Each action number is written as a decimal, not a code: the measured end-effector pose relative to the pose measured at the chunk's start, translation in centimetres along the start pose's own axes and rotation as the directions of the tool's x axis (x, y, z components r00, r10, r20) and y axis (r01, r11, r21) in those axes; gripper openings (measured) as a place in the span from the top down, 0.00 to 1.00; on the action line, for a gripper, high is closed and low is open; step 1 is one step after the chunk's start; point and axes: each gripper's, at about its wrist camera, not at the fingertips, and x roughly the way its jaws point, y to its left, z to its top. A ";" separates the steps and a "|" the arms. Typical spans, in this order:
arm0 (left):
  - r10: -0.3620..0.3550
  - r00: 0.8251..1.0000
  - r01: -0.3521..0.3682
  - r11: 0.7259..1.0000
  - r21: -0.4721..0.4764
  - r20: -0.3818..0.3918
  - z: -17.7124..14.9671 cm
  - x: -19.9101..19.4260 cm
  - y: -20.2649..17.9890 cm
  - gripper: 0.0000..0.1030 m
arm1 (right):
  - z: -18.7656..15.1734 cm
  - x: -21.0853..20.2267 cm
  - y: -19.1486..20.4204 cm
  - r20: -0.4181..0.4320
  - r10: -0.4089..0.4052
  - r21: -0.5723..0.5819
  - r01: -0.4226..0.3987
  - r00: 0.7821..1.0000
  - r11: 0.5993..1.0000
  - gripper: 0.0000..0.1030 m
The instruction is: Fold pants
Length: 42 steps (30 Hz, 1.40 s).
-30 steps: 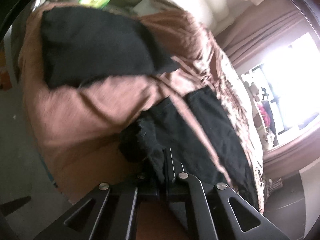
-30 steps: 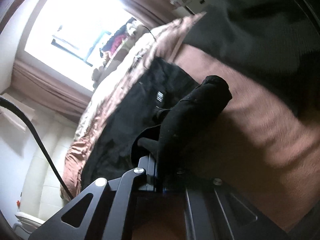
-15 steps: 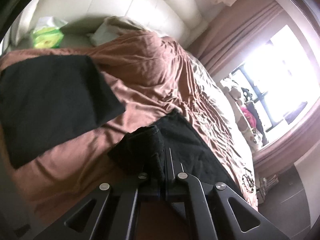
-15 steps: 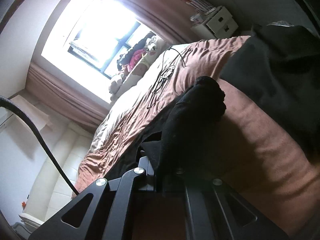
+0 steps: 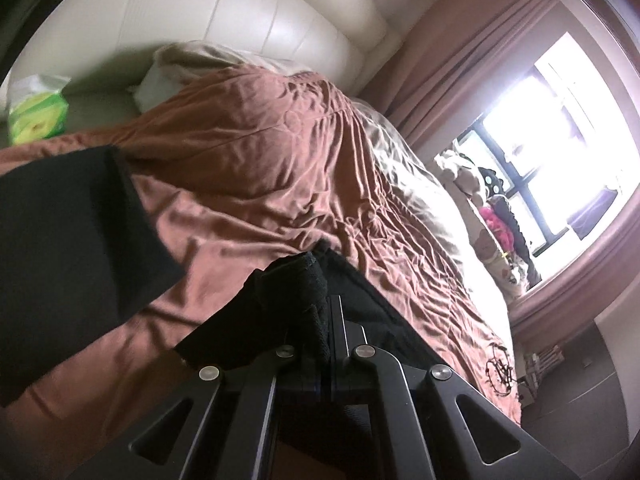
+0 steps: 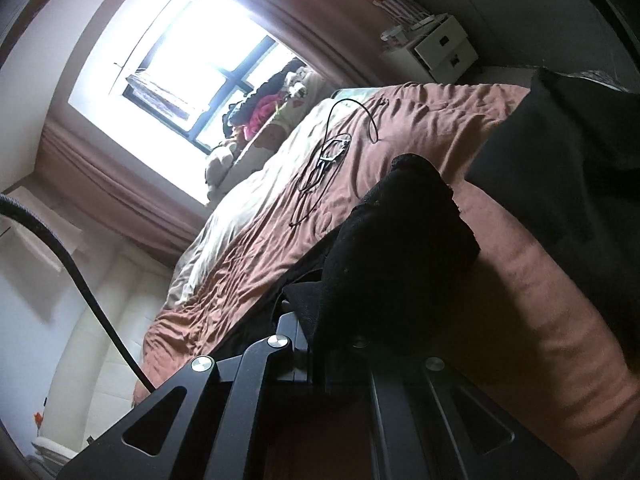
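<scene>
The black pants [image 5: 296,292] hang bunched over my left gripper [image 5: 329,308], whose jaws are shut on the fabric above the brown bedspread [image 5: 256,152]. In the right wrist view another bunch of the same black pants [image 6: 400,240] drapes over my right gripper [image 6: 320,316], shut on the cloth, with its fingertips hidden under it. The rest of the pants trails down onto the bed behind both grippers. A second black garment [image 5: 68,240] lies flat at the left of the left wrist view and shows again at the right edge [image 6: 560,152] of the right wrist view.
A cream padded headboard [image 5: 240,32], a pillow [image 5: 180,64] and a green tissue pack [image 5: 36,112] sit at the bed's head. A black cable [image 6: 336,152] lies on the bedspread. Stuffed toys [image 6: 272,112] line the bright window; a white drawer unit [image 6: 444,48] stands beyond the bed.
Both grippers have risen with the pants, lifting the fabric off the bedspread. The left view has swung toward the headboard, and the flat black garment has slid to its left edge.
</scene>
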 end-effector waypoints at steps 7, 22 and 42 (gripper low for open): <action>0.008 1.000 -0.007 0.999 0.045 -0.021 2.5 4.5 -3.4 0.98 | 2.0 3.1 2.8 -0.003 -0.067 -0.011 0.067 0.998 0.998 1.00; 0.103 0.985 -0.086 0.988 0.127 -0.136 4.9 18.2 -7.9 0.98 | 5.4 14.3 5.1 -0.104 -0.242 0.067 0.249 0.965 0.966 1.00; 0.244 0.935 -0.223 0.969 0.110 -0.257 4.8 31.3 -6.6 0.98 | 7.7 24.7 4.8 -0.196 -0.328 0.094 0.350 0.924 0.932 1.00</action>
